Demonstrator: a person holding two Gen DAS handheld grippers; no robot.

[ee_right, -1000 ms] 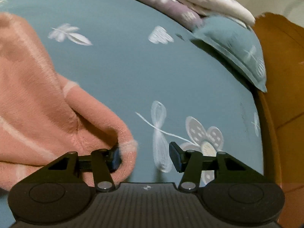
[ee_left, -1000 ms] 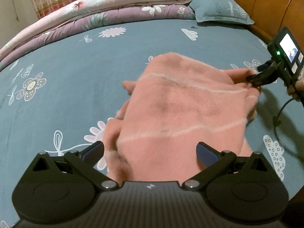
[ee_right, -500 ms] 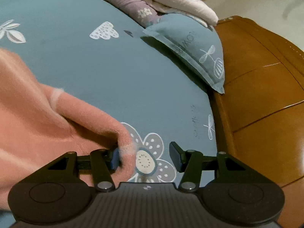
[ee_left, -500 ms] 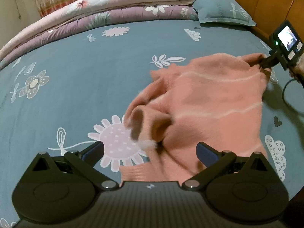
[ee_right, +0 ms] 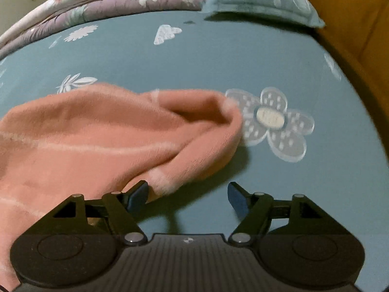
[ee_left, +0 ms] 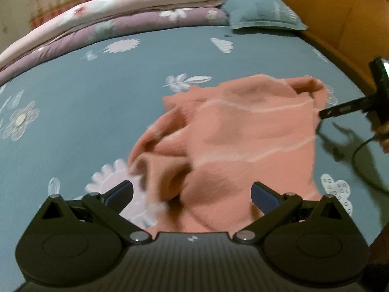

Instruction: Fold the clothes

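A pink garment [ee_left: 243, 141] with pale stripes is spread in loose folds on the teal flowered bed sheet [ee_left: 85, 102]. The left hand-held gripper [ee_left: 192, 194] is held with its fingers wide apart, and bunched cloth is seen between them without being pinched. The right hand-held gripper [ee_right: 187, 194] is likewise held apart; a rolled edge of the garment lies just beside its left finger. Folded quilts [ee_left: 116, 12] and a pillow [ee_left: 262, 14] are stacked at the far edge of the bed
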